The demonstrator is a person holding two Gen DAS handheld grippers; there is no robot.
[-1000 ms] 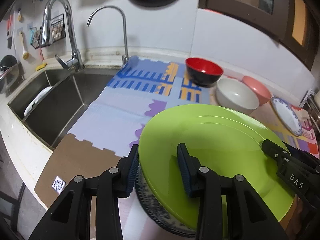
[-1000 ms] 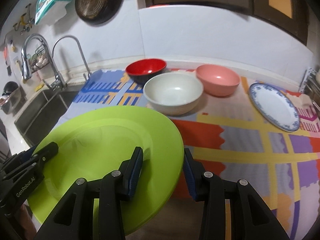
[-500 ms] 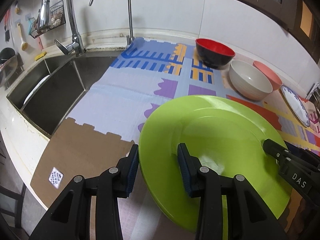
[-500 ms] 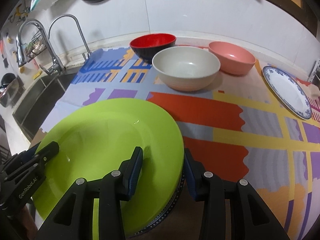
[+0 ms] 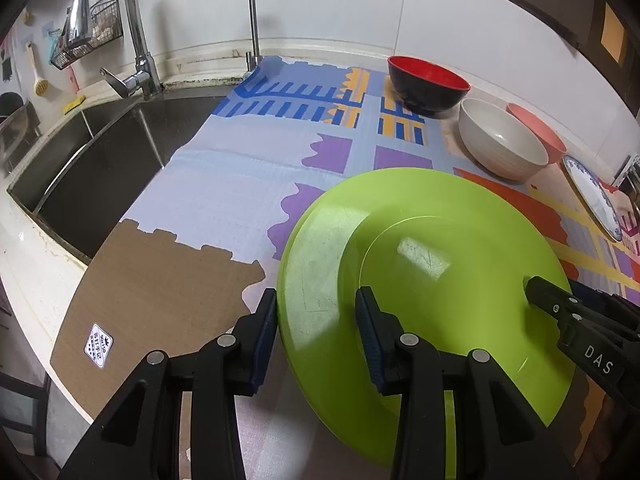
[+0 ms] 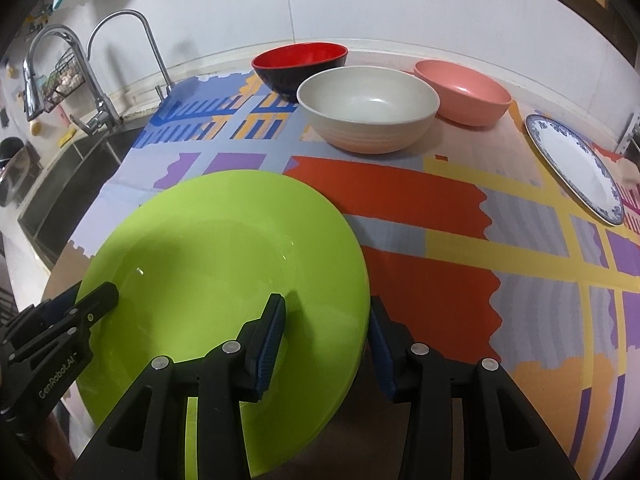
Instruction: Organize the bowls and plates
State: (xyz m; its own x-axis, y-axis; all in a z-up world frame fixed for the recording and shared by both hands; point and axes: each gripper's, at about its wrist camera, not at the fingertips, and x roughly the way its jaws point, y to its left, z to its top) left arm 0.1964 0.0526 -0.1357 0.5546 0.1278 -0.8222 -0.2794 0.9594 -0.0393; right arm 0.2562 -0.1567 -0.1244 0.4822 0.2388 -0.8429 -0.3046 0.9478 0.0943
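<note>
A large lime-green plate point(image 5: 424, 264) lies low over the patterned mat; it also shows in the right wrist view point(image 6: 224, 256). My left gripper point(image 5: 316, 336) straddles its left rim, one finger on each side. My right gripper point(image 6: 326, 340) straddles its right rim the same way. Both sets of jaws stand apart with the rim between them. A red-and-black bowl point(image 6: 300, 64), a cream bowl point(image 6: 368, 108) and a pink bowl point(image 6: 464, 92) stand at the back. A blue-rimmed white plate point(image 6: 576, 168) lies at the right.
A steel sink point(image 5: 100, 160) with two taps point(image 5: 136, 40) is at the left, past the mat's edge. The colourful mat point(image 6: 460, 220) covers the counter. A brown cardboard sheet point(image 5: 160, 292) lies at the front left. A white tiled wall runs behind the bowls.
The green plate has come down toward the counter, and the dark patterned plate seen under it earlier is now hidden. Both grippers went down with it and still straddle its rim.
</note>
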